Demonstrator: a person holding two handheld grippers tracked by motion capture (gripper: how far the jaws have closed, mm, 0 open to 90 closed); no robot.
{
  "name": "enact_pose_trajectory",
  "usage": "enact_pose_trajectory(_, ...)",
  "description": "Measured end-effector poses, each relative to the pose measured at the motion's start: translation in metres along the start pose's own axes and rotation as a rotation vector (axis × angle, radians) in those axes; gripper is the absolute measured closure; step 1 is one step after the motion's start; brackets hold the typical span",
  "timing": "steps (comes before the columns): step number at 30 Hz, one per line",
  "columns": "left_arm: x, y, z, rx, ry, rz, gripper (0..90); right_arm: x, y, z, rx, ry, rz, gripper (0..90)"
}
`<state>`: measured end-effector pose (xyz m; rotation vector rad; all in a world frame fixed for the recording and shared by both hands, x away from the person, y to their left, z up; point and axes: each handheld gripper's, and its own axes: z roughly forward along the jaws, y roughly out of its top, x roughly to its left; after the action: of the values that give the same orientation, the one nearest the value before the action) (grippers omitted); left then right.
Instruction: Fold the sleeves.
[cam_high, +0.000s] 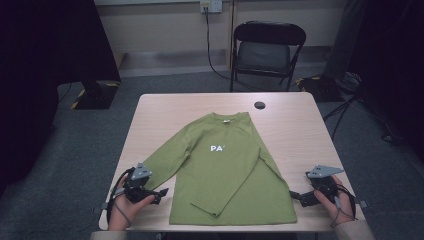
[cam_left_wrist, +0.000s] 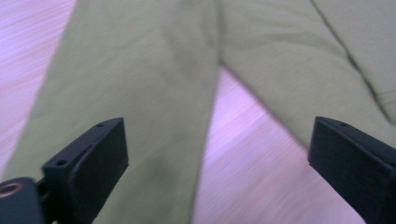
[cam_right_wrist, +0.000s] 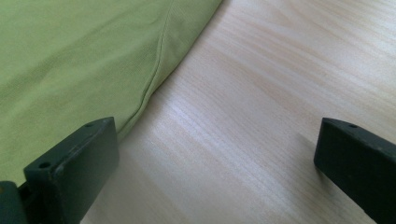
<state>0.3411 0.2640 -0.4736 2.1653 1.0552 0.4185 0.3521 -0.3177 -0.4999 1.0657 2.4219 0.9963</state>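
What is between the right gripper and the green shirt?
Just bare table. In the right gripper view, light wood lies between the right gripper and the edge of the green shirt. The high view shows the same gap.

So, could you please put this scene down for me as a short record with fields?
surface: light wooden table
garment: green long-sleeved shirt, lying flat, collar away from the person
print: white letters on the chest
sleeves: one folded across the body, the other stretched toward the left hand-held gripper
left hand-held gripper: open, beside the sleeve end, holding nothing
right hand-held gripper: open, above bare wood by the shirt's lower corner
other item: small black disc near the far edge
behind table: black folding chair
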Motion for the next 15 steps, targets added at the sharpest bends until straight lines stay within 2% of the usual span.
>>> enact_pose_trajectory(5, 0.022, -0.012, -0.014, -0.009, 0.062, -0.049, 6.2, 0.0, 0.0, 0.0, 0.0, 0.0, 0.0, 0.0)
enact_pose_trajectory(10, 0.041, -0.026, -0.025, -0.009, 0.124, -0.108, 10.6, 0.0, 0.0, 0.0, 0.0, 0.0, 0.0, 0.0)
enact_pose_trajectory(15, 0.055, -0.04, -0.032, 0.005, 0.167, -0.128, 14.7, 0.0, 0.0, 0.0, 0.0, 0.0, 0.0, 0.0)
